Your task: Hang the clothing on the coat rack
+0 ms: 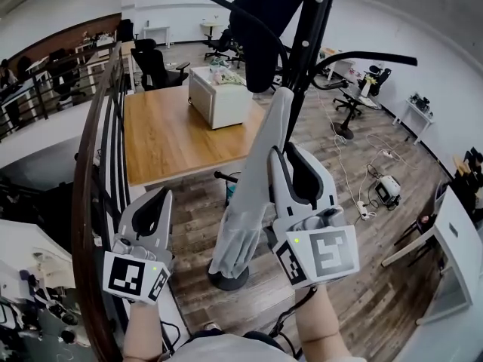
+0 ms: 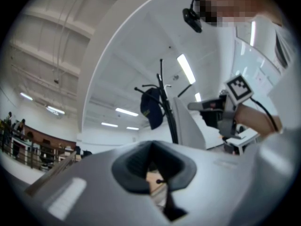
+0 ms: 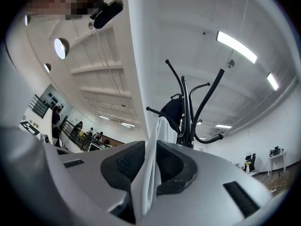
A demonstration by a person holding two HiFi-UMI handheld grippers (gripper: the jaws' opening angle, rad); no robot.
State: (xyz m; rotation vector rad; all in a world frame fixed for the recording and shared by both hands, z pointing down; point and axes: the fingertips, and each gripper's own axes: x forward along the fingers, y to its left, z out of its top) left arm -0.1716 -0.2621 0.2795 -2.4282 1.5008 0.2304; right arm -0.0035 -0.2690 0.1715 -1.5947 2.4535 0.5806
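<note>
A black coat rack [image 1: 308, 44] stands ahead, and a dark garment [image 1: 260, 21] hangs on one of its upper hooks. My right gripper [image 1: 285, 155] is shut on a light grey garment [image 1: 253, 194], which rises toward the rack and drapes down to the rack's round base [image 1: 229, 280]. In the right gripper view the grey cloth [image 3: 151, 173] is pinched between the pads, with the rack [image 3: 189, 119] beyond. My left gripper [image 1: 161, 197] is lower left by the railing, shut with nothing in it. The left gripper view shows the rack [image 2: 165, 112] and the right gripper [image 2: 212, 108].
A wooden table [image 1: 170, 138] carrying a white cabinet [image 1: 219, 96] lies beyond the rack. A dark stair railing [image 1: 96, 172] runs along the left. Cables and a power strip [image 1: 377, 191] lie on the plank floor at right, with office chairs [image 1: 155, 62] farther back.
</note>
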